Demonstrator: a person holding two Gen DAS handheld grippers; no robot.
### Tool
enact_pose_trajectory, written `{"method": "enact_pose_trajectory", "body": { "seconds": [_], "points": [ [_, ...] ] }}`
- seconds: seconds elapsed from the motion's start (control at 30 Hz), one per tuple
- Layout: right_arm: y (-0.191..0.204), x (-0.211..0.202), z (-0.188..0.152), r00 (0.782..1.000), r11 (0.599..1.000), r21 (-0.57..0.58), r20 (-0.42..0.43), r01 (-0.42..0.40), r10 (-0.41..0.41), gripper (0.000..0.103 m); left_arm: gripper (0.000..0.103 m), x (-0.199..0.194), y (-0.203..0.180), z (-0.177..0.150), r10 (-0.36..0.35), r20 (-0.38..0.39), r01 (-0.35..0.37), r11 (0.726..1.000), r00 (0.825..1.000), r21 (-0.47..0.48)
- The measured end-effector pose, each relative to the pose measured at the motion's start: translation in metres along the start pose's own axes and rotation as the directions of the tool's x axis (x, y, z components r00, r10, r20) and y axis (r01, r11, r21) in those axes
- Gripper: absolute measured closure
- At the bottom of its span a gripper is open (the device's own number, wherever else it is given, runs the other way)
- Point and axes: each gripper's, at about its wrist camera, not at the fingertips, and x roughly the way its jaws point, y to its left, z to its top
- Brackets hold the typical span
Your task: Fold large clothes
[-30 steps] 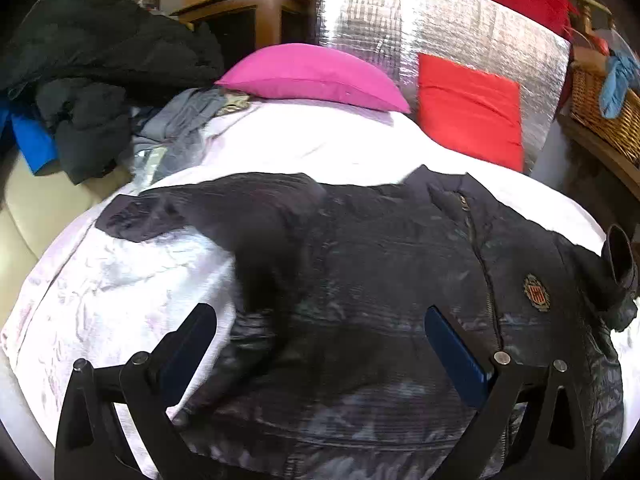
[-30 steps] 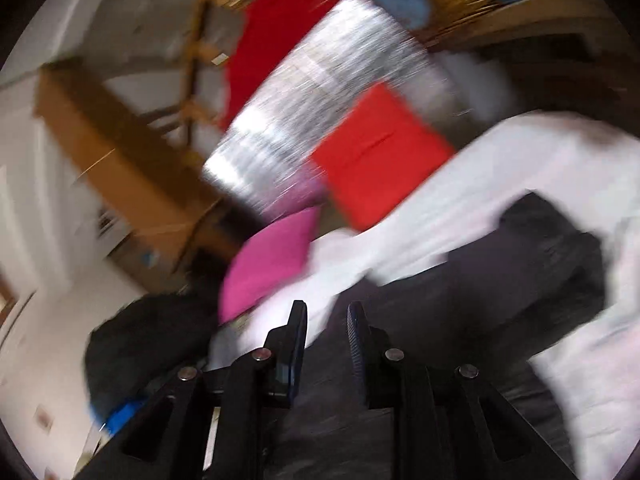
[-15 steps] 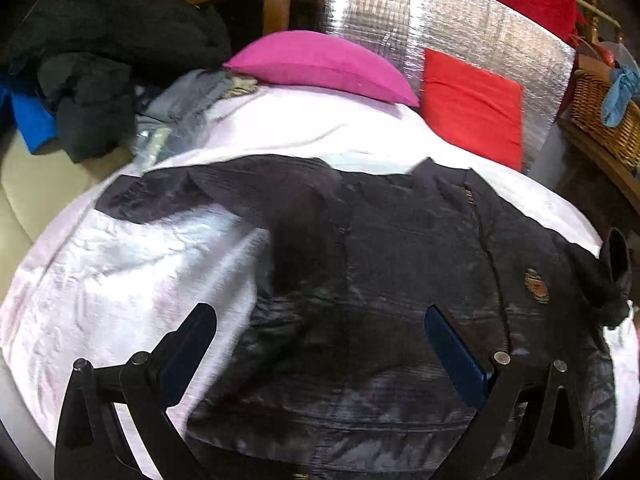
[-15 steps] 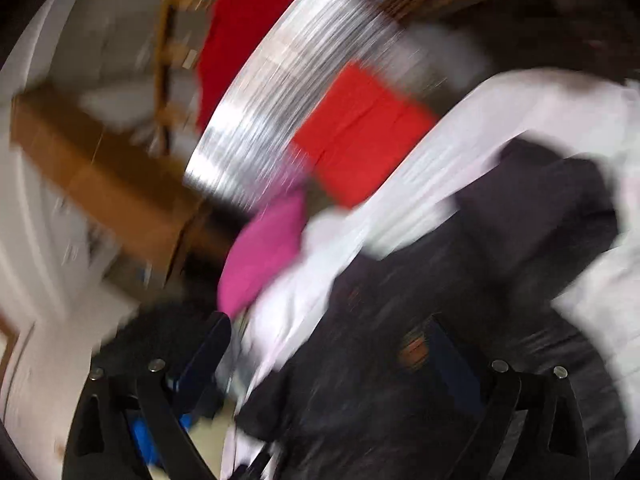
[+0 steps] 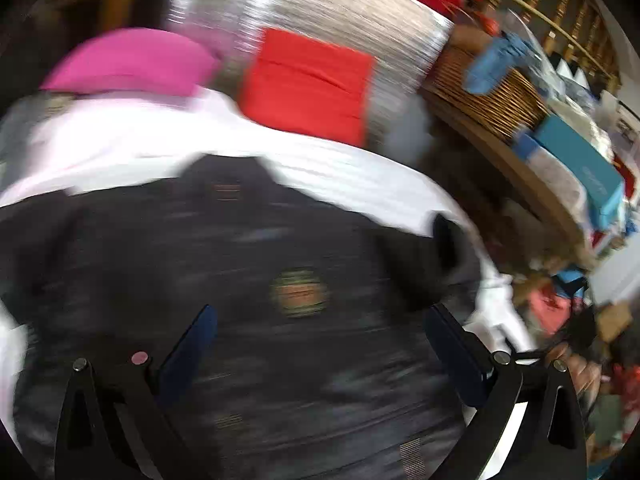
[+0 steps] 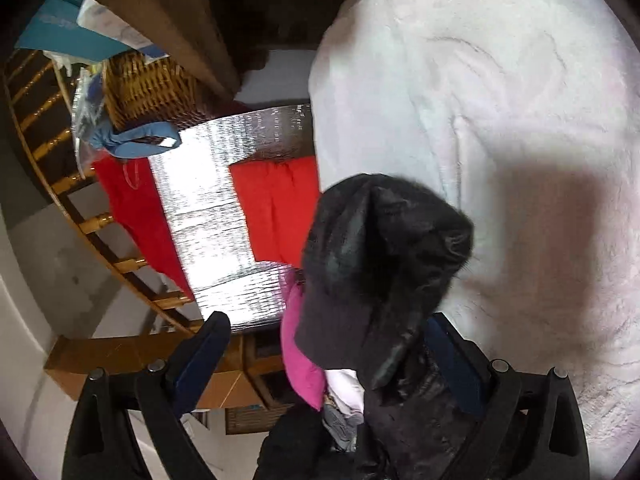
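A large black padded jacket (image 5: 240,280) lies spread on a white sheet (image 5: 340,176), front up, with a round chest badge (image 5: 298,292); this view is motion-blurred. My left gripper (image 5: 320,344) hovers open over the jacket's chest, nothing between its fingers. In the right wrist view, which is rolled sideways, the bunched end of a black sleeve (image 6: 380,248) rises from the white sheet (image 6: 500,100). My right gripper (image 6: 326,354) stands wide open around the sleeve's lower part. The cloth lies close to the right finger (image 6: 452,360), and the pads do not press on it.
Behind the jacket are a pink cushion (image 5: 128,60), a red cushion (image 5: 308,84) and a silver foil panel (image 5: 340,12). A wicker basket (image 5: 488,96) and a blue box (image 5: 580,160) sit on a wooden ledge at the right. Cluttered items fill the floor beyond the sheet's right edge.
The left gripper has swung right across the jacket, from the left sleeve side to the badge side. The right gripper has gone from nearly shut to wide open, rolled over and dropped to the sleeve end.
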Motion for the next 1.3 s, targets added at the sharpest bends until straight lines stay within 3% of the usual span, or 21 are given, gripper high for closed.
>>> {"method": "enact_pose_trajectory", "body": {
  "seconds": [0.1,0.23,0.47,0.5,0.53,0.57,0.6,0.63,0.7,0.87,0.97,1.13,1.3],
  "points": [
    [0.005,-0.005,0.003,1.0,1.0,-0.006,0.018,-0.023,0.024,0.004,0.0,0.055,-0.048,0.023,-0.082,-0.101,0.08,0.997,0.991,-0.021],
    [0.015,-0.026,0.018,0.998,1.0,-0.01,0.061,-0.03,0.03,0.004,0.0,0.124,-0.082,0.035,-0.117,-0.222,0.103,0.992,0.968,-0.073],
    [0.02,-0.034,0.027,0.998,0.999,-0.026,0.063,-0.031,0.033,0.004,0.0,0.177,-0.112,0.042,-0.091,-0.267,0.082,0.996,0.959,-0.046],
    [0.02,-0.033,0.028,0.998,0.999,-0.027,0.061,-0.029,0.03,0.004,0.008,0.181,-0.113,0.042,-0.086,-0.267,0.079,0.996,0.96,-0.038],
    [0.02,-0.034,0.027,0.998,0.999,-0.029,0.057,-0.025,0.027,0.004,0.029,0.183,-0.115,0.043,-0.089,-0.273,0.084,0.996,0.958,-0.031],
    [0.02,-0.033,0.028,0.999,0.999,-0.033,0.051,-0.017,0.018,0.004,0.044,0.186,-0.115,0.043,-0.108,-0.288,0.104,0.994,0.951,-0.031],
    [0.021,-0.032,0.028,0.999,0.999,-0.039,0.046,-0.004,0.006,0.004,0.069,0.187,-0.115,0.043,-0.132,-0.302,0.126,0.991,0.944,-0.041],
    [0.021,-0.031,0.027,0.999,0.999,-0.045,0.045,0.011,-0.009,0.004,0.085,0.184,-0.115,0.043,-0.141,-0.306,0.134,0.99,0.942,-0.046],
    [0.023,-0.029,0.027,0.998,0.997,-0.06,0.052,0.049,-0.046,0.004,0.094,0.178,-0.116,0.045,-0.12,-0.294,0.118,0.993,0.948,-0.025],
    [0.024,-0.023,0.023,0.996,0.994,-0.074,0.043,0.085,-0.082,0.004,0.095,0.134,-0.108,0.061,-0.126,-0.237,0.126,0.992,0.963,-0.013],
    [0.025,-0.01,0.017,0.992,0.987,-0.107,0.022,0.123,-0.121,0.004,0.095,0.093,-0.091,0.078,-0.074,-0.216,0.086,0.995,0.974,0.046],
    [0.03,0.016,-0.002,0.985,0.973,-0.168,-0.032,0.161,-0.169,0.004,0.095,0.012,-0.033,0.106,0.067,-0.146,-0.051,0.993,0.987,0.111],
    [0.037,0.047,-0.029,0.97,0.944,-0.267,-0.095,0.194,-0.226,0.004,0.095,-0.048,0.058,0.113,0.222,-0.123,-0.214,0.974,0.967,0.075]
  ]
}}
